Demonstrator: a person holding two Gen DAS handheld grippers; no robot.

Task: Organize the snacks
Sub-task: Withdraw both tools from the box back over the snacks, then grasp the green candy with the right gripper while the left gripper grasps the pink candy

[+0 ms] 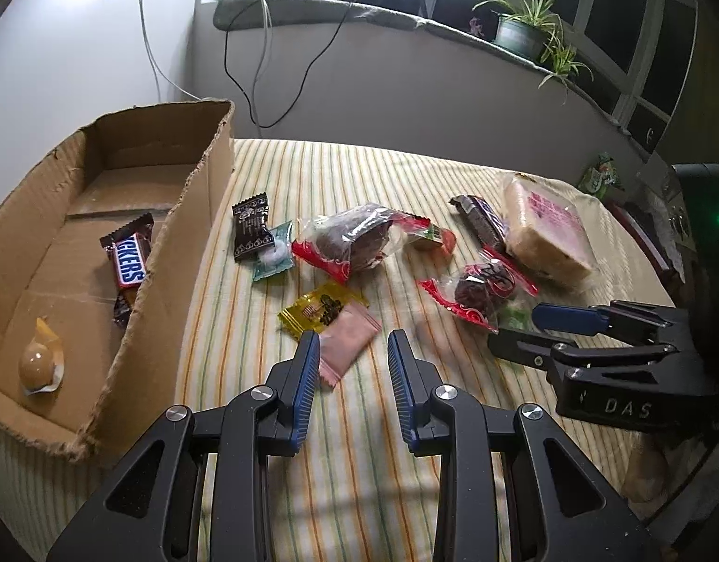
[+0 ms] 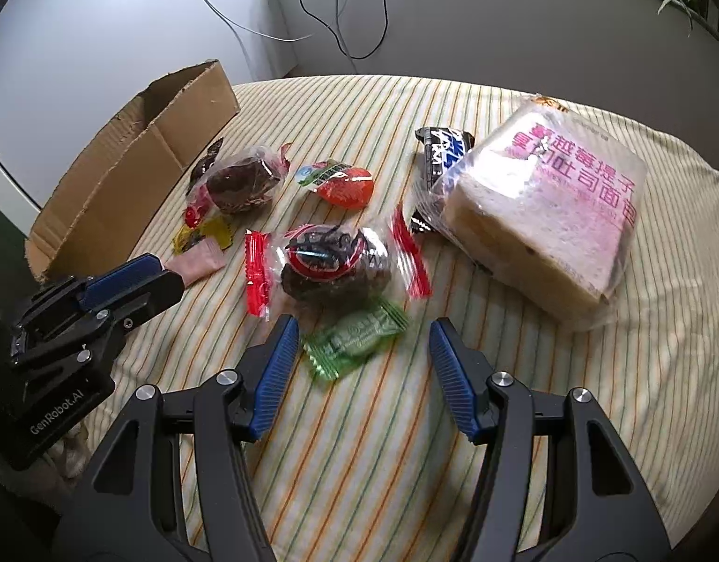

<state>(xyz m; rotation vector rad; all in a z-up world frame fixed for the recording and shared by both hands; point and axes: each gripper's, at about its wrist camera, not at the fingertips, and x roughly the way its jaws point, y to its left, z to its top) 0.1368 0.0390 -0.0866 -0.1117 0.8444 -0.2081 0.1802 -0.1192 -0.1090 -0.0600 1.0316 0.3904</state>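
A cardboard box [image 1: 190, 215] stands at the left of the striped table and holds a Snickers bar [image 1: 129, 262] and a small jelly cup [image 1: 38, 363]. Loose snacks lie on the cloth. My left gripper [image 1: 354, 344] is open, its fingers straddling the near end of a pink packet [image 1: 347, 342] beside a yellow candy [image 1: 317, 311]. My right gripper [image 2: 364, 328] is open around a green candy [image 2: 357, 337], just in front of a red-edged bag with a dark cake [image 2: 333, 264]. A bread loaf bag [image 2: 546, 201] lies at the right.
Another dark cake bag [image 1: 354, 239], a dark brown wrapper [image 1: 251, 232], a mint-green candy [image 1: 275, 255], an orange jelly [image 2: 343, 182] and a dark bar [image 2: 441, 150] lie mid-table. Cables hang behind. A plant [image 1: 523, 28] sits on the sill.
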